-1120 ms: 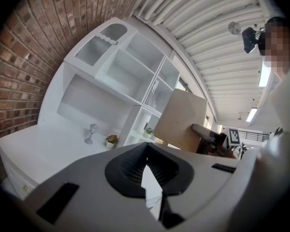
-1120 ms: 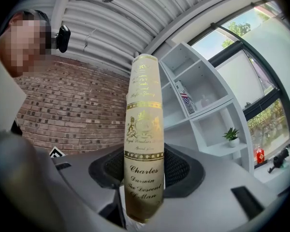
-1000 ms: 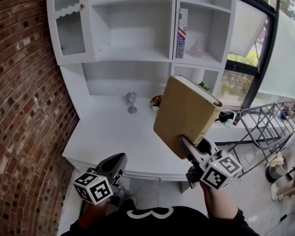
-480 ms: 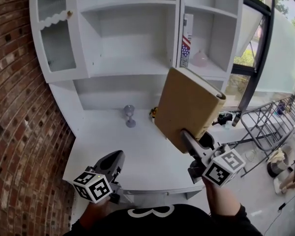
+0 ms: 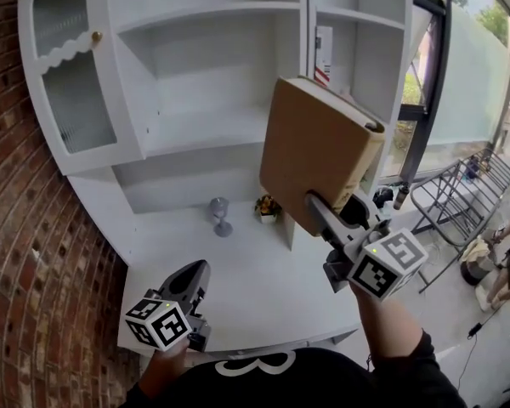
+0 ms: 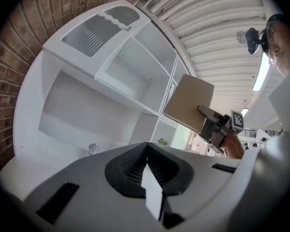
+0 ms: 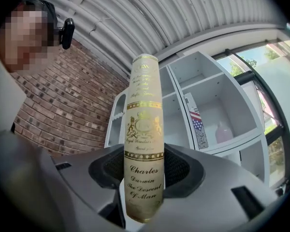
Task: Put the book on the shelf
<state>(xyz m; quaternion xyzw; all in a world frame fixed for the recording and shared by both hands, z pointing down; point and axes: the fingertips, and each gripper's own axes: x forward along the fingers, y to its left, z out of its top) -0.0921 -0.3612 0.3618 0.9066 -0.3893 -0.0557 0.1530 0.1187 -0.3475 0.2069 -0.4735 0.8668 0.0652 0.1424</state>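
Observation:
A tan hardback book (image 5: 316,153) with a gold-lettered spine (image 7: 143,144) is held up in front of the white shelf unit (image 5: 200,134), level with its upper compartments. My right gripper (image 5: 320,211) is shut on the book's lower corner, and the spine stands upright between the jaws (image 7: 144,170). The left gripper view also catches the book (image 6: 189,103) raised before the shelves (image 6: 130,81). My left gripper (image 5: 193,280) hangs low over the counter's front edge, its jaws (image 6: 146,153) shut with nothing in them.
A small glass goblet (image 5: 219,216) and a little potted plant (image 5: 267,206) stand on the white counter (image 5: 255,296). A flag-patterned book (image 7: 198,124) and a pink vase (image 7: 224,132) occupy the right compartment. The brick wall (image 5: 34,262) is left, and a metal rack (image 5: 449,201) right.
The right gripper has lifted the book higher, from counter level up toward the upper shelves. The head view has tilted up and drawn nearer. The left gripper stays low.

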